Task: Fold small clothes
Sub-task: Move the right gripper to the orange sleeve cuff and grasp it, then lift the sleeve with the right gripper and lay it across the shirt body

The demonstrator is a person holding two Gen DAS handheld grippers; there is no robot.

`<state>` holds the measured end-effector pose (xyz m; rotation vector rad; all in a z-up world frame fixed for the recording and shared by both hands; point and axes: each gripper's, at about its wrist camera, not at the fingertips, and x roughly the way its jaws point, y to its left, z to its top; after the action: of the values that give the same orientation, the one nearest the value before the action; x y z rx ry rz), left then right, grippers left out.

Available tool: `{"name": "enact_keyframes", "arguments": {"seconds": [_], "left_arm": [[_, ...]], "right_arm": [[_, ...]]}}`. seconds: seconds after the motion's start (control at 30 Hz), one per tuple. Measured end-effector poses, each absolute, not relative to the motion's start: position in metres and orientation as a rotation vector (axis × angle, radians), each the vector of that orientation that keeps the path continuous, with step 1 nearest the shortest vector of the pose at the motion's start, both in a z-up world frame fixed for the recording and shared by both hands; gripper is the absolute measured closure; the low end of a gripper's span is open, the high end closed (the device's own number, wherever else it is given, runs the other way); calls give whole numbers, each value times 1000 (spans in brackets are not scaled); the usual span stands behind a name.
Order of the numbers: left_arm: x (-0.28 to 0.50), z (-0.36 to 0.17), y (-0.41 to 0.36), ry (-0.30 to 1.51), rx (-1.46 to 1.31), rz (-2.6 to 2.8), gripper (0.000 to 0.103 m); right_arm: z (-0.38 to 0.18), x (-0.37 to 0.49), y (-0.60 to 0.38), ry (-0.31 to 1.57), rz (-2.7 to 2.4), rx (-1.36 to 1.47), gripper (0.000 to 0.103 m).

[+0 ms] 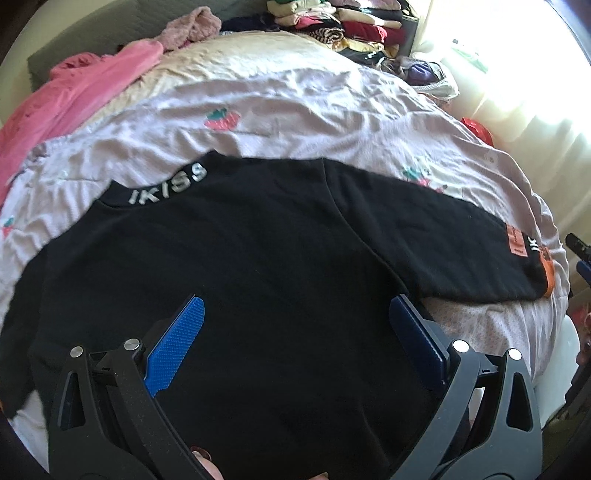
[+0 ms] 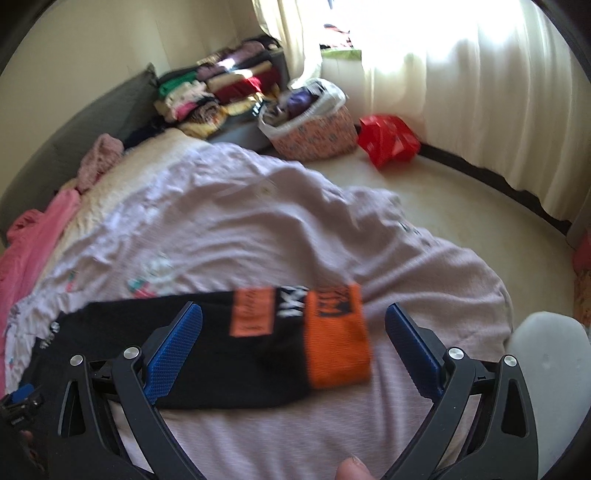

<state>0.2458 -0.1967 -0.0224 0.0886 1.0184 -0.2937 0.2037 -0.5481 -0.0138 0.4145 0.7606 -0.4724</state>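
Blue pads (image 1: 173, 347) of the left gripper (image 1: 295, 325) frame the lower part of a black top (image 1: 240, 266), its jaws spread wide and holding nothing. That top lies flat on the bed, over a pale lilac sheet (image 1: 295, 107) with strawberry prints, and fills most of the near end. Its collar, lettered "IKISS" (image 1: 168, 184), points toward the far end of the bed. One sleeve (image 1: 443, 243) stretches out to the right edge and ends in an orange cuff (image 1: 546, 273) with an orange patch just before it.

From the right wrist, the right gripper (image 2: 293, 328) hovers over that same sleeve (image 2: 221, 350), jaws wide, nothing between them; the cuff (image 2: 336, 336) lies between the two fingers. The view there is a little blurred.

Along the left edge of the bed lies a pink garment (image 1: 74, 92), with a dusty-pink knit (image 1: 188, 26) beyond it. Past the far end, folded clothes (image 2: 218, 88) are stacked in the corner. On the floor to the right sit a patterned basket (image 2: 317, 129) stuffed with fabric and a red bag (image 2: 388, 138), both near the white curtain (image 2: 480, 92).
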Motion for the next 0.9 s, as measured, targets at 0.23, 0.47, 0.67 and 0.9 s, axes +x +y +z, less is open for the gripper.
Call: {"name": "enact_keyframes", "arguments": {"seconds": [0.23, 0.47, 0.67, 0.9], "left_arm": [[247, -48, -196, 1031, 78, -304, 9], [247, -65, -193, 1037, 75, -297, 9], [246, -76, -193, 1029, 83, -290, 9], [247, -74, -191, 1019, 64, -298, 9]], "right_arm": [[-41, 209, -559, 835, -435, 379, 26], [-65, 226, -573, 889, -411, 406, 44], [-82, 238, -578, 921, -370, 404, 56], [-66, 228, -573, 856, -255, 406, 84]]}}
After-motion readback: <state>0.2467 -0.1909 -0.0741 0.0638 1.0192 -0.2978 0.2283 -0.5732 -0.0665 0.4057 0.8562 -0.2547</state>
